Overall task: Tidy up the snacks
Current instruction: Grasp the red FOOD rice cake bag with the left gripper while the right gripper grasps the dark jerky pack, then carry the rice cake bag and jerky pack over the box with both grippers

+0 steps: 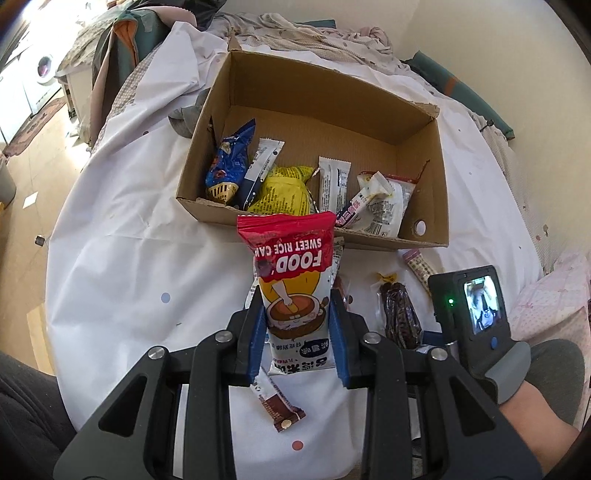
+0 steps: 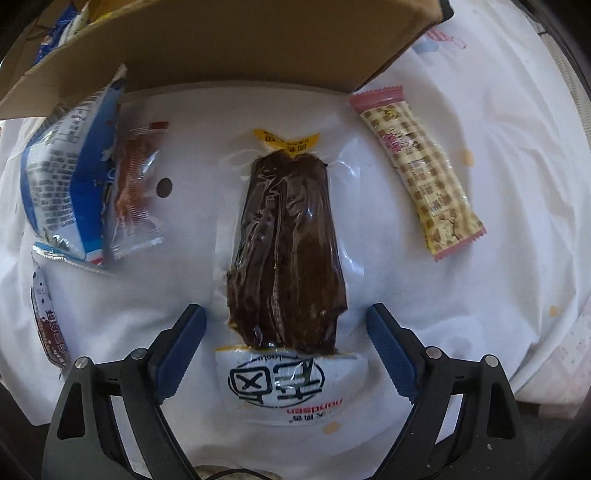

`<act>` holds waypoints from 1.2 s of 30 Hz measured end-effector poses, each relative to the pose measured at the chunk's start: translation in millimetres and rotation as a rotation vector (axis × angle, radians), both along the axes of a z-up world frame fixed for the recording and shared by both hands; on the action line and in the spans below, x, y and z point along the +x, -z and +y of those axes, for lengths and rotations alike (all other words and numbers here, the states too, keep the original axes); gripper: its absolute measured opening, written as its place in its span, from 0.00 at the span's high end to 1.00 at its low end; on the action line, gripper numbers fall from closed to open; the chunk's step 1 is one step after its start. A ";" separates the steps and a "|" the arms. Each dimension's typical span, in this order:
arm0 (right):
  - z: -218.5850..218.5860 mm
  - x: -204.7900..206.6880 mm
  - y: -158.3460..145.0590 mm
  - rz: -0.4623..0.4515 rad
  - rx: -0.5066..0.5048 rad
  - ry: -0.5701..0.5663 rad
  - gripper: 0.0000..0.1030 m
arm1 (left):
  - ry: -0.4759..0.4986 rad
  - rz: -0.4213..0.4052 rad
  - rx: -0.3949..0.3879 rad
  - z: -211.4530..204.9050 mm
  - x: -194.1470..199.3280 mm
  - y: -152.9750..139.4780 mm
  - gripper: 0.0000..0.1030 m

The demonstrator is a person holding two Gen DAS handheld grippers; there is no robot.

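Observation:
My left gripper [image 1: 297, 314] is shut on a red and white sweet rice cake packet [image 1: 291, 280] and holds it up in front of the near wall of an open cardboard box [image 1: 428, 177]. The box holds several snack packets, among them a blue one [image 1: 231, 162] and a yellow one [image 1: 282, 190]. My right gripper [image 2: 286, 317] is open, its fingers on either side of a dark brown vacuum-packed snack [image 2: 286, 251] that lies on the white sheet. The same snack shows in the left wrist view [image 1: 400, 314].
On the white sheet [image 2: 498, 184] lie a pink checked bar [image 2: 419, 171], a clear red packet [image 2: 135, 188], a blue and white packet [image 2: 66, 177] and a brown bar [image 1: 275, 404]. The box wall [image 2: 240, 40] stands just beyond. Bedding [image 1: 314, 29] lies behind the box.

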State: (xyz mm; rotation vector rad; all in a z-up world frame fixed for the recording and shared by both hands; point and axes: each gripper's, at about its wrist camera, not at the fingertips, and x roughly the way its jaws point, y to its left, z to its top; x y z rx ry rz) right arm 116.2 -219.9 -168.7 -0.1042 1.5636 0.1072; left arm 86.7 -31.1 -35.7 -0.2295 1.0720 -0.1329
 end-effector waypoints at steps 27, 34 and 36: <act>-7.4 -52.7 -57.2 -0.079 0.460 0.106 0.45 | -0.036 0.011 0.044 7.4 0.0 5.3 0.73; -2.7 -48.7 -114.0 -0.220 0.622 0.061 0.45 | -0.011 0.022 0.027 12.4 5.8 -2.4 0.73; -5.5 -43.7 -128.6 -0.277 0.644 0.049 0.45 | 0.007 -0.013 0.023 12.2 9.3 -15.6 0.73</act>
